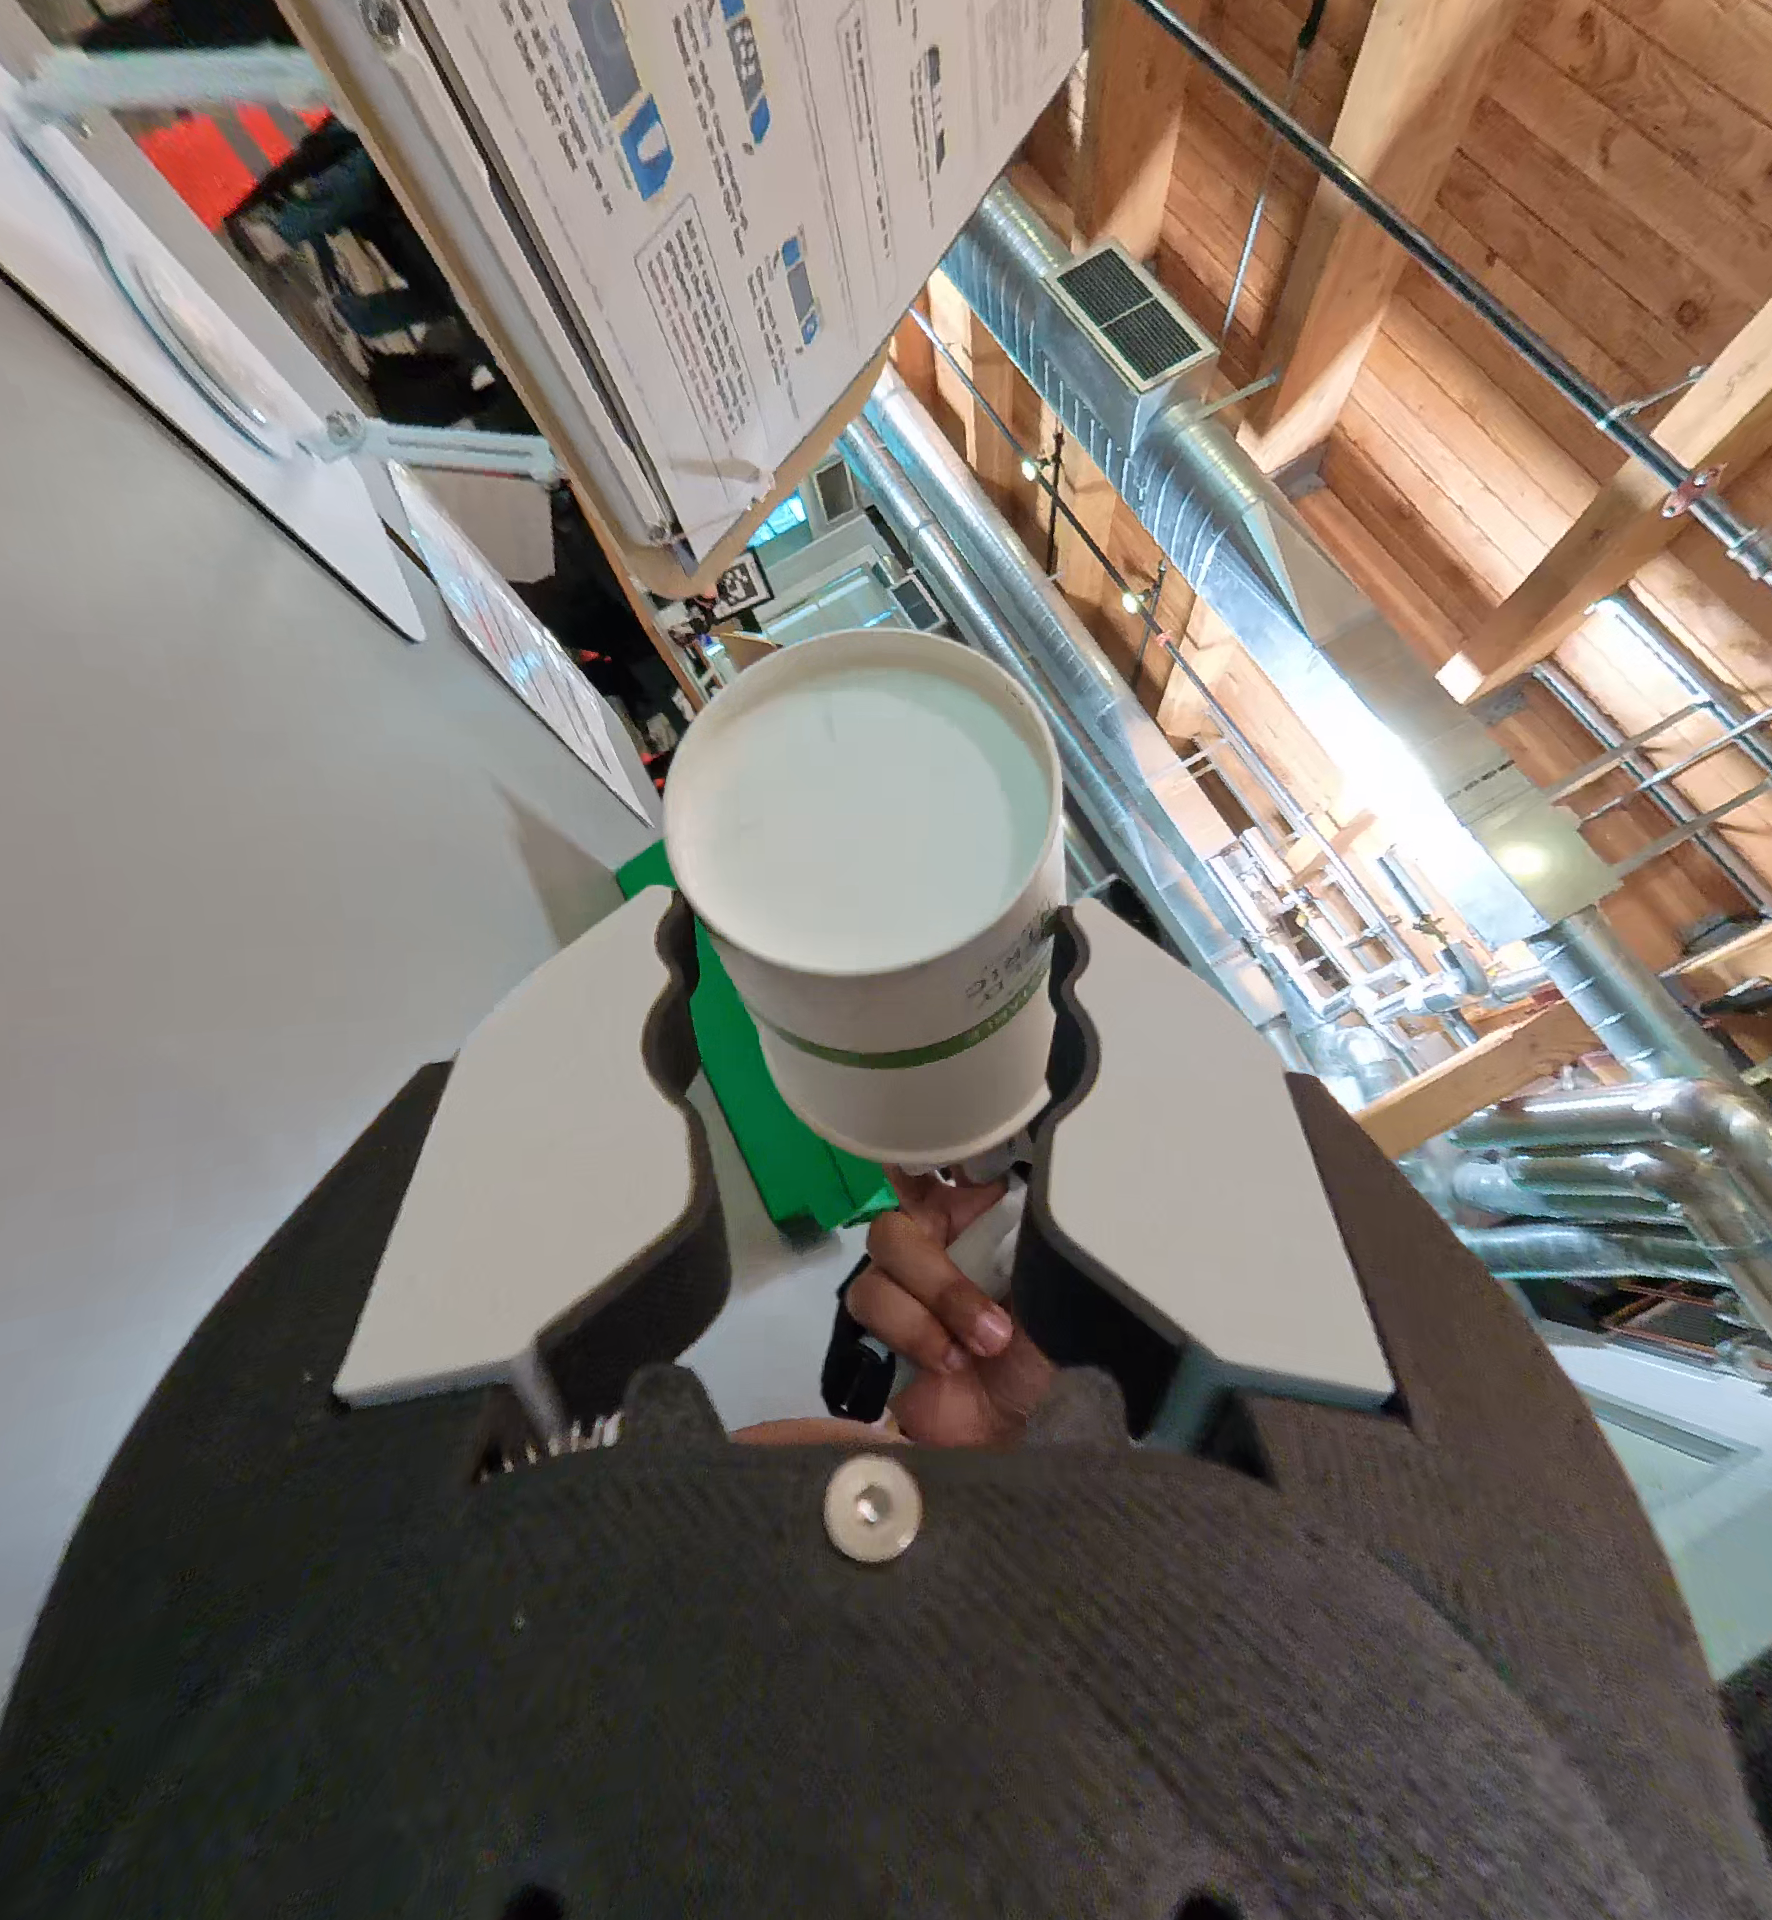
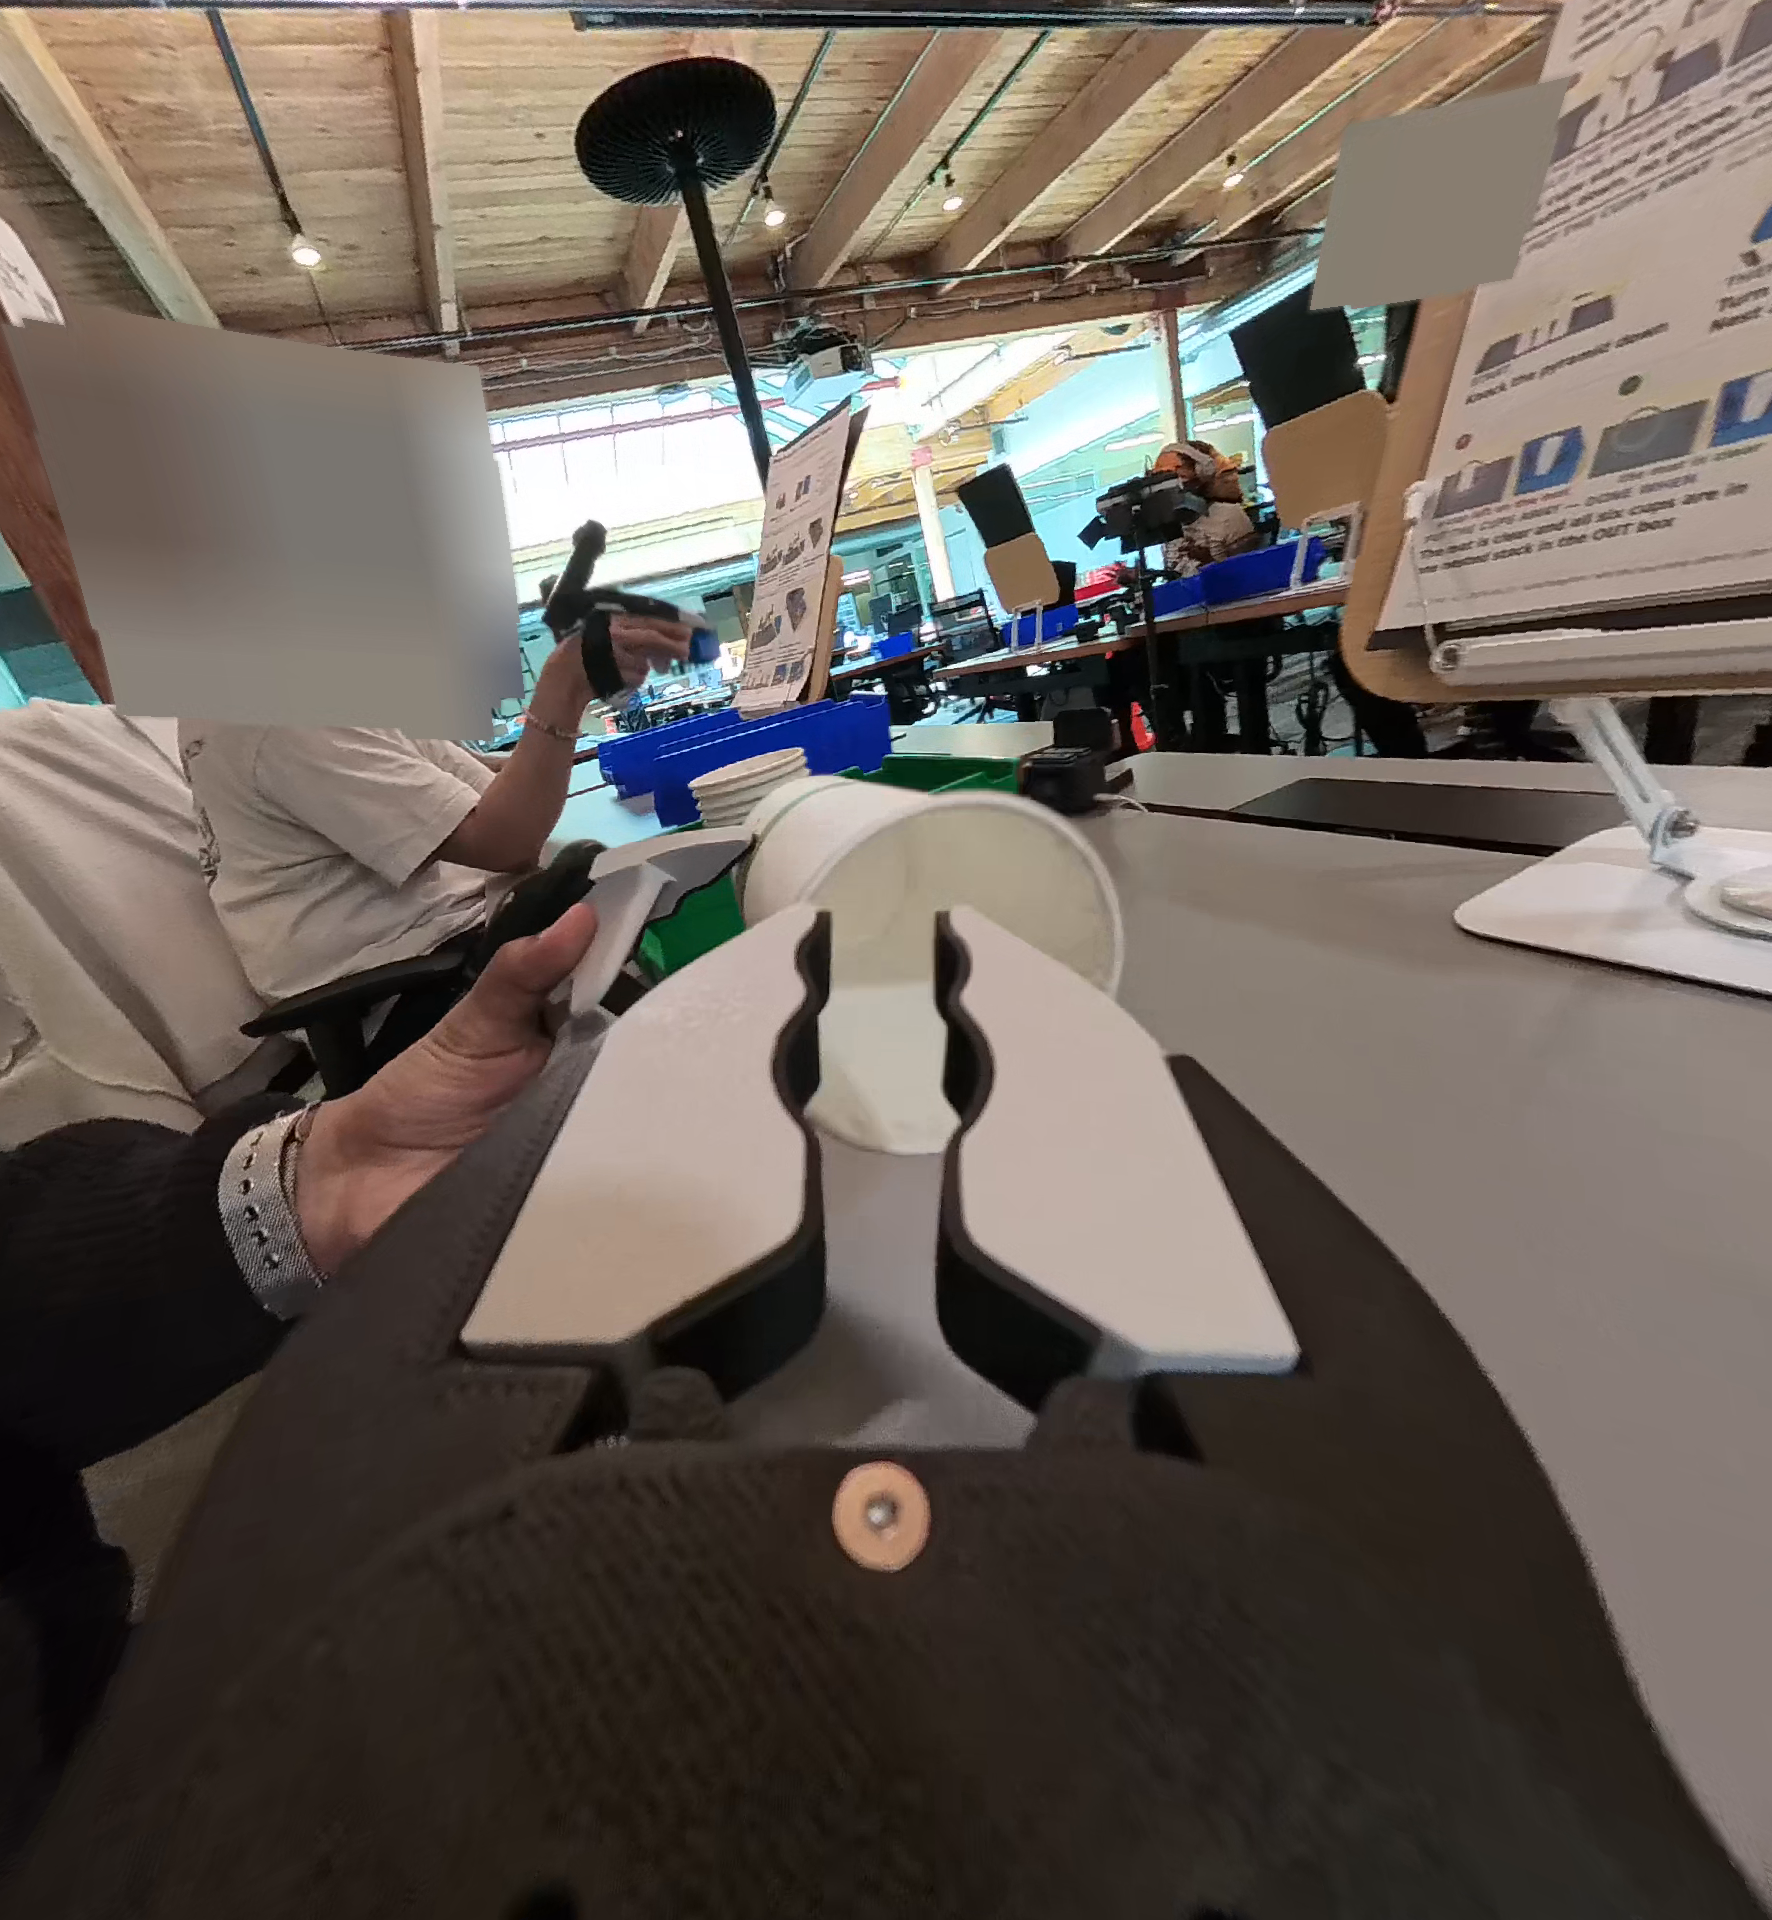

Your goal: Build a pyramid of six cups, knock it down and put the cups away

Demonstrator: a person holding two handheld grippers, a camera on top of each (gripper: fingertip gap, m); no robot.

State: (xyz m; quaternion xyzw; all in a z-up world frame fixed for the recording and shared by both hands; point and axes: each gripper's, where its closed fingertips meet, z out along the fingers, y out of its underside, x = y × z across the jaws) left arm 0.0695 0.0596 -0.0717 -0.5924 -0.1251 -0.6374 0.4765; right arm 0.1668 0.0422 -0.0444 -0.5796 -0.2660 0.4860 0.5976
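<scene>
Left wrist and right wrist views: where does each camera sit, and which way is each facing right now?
Left wrist view: on the left gripper, tilted up toward the ceiling, fingers around a paper cup; a hand shows.
Right wrist view: on the right gripper, looking level over the table; its fingertips straddle the cup's rim; the hand shows.
Shared: the cup.

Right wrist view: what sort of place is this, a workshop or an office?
Probably a shared workshop or lab in a converted industrial loft. Long work tables carry blue bins, stacked paper cups and propped-up instruction sheets; above are bare wooden ceiling beams. Other people sit at nearby benches.
</scene>
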